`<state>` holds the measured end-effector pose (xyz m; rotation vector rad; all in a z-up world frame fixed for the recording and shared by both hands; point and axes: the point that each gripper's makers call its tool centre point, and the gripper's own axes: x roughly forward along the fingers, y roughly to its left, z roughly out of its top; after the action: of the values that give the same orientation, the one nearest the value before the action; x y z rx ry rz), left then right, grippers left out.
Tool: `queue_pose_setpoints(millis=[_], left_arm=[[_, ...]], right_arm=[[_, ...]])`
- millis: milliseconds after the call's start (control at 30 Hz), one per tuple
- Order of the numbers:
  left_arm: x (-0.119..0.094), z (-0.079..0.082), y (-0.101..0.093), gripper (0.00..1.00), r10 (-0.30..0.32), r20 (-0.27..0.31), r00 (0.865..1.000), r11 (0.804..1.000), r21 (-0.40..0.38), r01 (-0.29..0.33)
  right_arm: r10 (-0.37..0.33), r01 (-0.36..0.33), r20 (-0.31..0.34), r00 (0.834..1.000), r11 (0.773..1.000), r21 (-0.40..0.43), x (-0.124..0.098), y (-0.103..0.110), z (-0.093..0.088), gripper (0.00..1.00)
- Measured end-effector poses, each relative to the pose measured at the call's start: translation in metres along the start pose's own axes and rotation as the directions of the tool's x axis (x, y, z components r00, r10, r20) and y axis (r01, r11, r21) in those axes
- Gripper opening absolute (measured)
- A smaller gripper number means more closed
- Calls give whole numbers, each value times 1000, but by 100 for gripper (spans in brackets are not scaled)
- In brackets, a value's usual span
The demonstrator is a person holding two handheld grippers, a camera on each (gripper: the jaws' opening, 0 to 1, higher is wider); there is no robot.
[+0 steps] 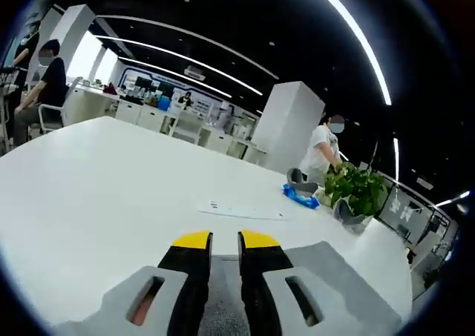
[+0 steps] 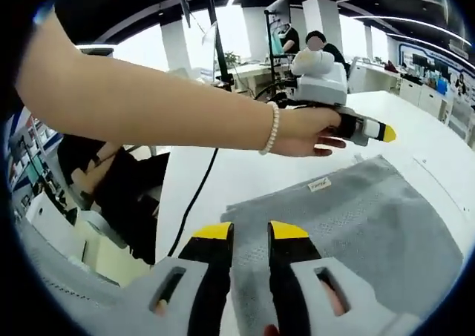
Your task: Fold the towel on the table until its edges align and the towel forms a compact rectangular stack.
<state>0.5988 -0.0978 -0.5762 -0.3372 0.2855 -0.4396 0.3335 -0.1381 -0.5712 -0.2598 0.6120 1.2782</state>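
A grey towel (image 2: 371, 232) lies flat on the white table (image 2: 215, 173), its small white label (image 2: 319, 184) near the far edge. My right gripper (image 2: 251, 231) hovers over the towel's near-left corner. Its yellow-tipped jaws are shut to a narrow slit, with towel showing beneath. A hand holds my left gripper (image 2: 384, 133) just above the towel's far edge, apart from the cloth. In the left gripper view, my left gripper (image 1: 225, 239) has its jaws close together, pointing across the bare table (image 1: 111, 188). Grey towel texture (image 1: 221, 306) shows low in the slit.
Ahead of the left gripper lie a sheet of paper (image 1: 241, 210), a blue object (image 1: 300, 196) and a potted plant (image 1: 356, 191), with a person (image 1: 320, 150) standing behind. A black cable (image 2: 194, 202) runs across the table's left side. The person's forearm (image 2: 148, 106) crosses the right gripper view.
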Motion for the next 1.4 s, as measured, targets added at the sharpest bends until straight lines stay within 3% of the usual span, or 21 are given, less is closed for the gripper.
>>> queue_pose_setpoints(millis=[167,300,433,500,600,867,1067,1267,1400], left_arm=[[-21,12,-12,15,8,26,1000,1000,0,-8],[-43,14,-28,15,21,43,999,1000,4,-21],[-65,3,-37,15,87,23,996,996,29,-88],[-75,1,-38,15,127,43,991,989,70,-130],[-95,-15,-50,15,150,14,989,982,117,-150],[-145,-54,-72,15,220,-45,974,969,127,-213],[-171,-87,-87,14,282,-115,952,954,143,-265],[-185,-111,-106,14,302,-168,938,948,161,-276],[-188,-129,-110,14,324,-213,922,944,143,-298]], right_arm=[[-57,57,6,998,998,14,-20,-22,-3,19],[-141,140,13,990,990,22,-47,-57,-3,18],[-243,243,20,970,970,19,-78,-101,-2,17],[-290,289,20,957,957,25,-93,-122,-3,17],[-340,340,11,940,940,31,-110,-148,-7,15],[-446,445,-39,894,895,-37,-140,-208,-22,7],[-471,474,-67,879,880,30,-150,-239,-38,7],[-486,490,-104,868,872,14,-150,-262,-54,4],[-501,505,-137,855,863,0,-146,-280,-68,0]])
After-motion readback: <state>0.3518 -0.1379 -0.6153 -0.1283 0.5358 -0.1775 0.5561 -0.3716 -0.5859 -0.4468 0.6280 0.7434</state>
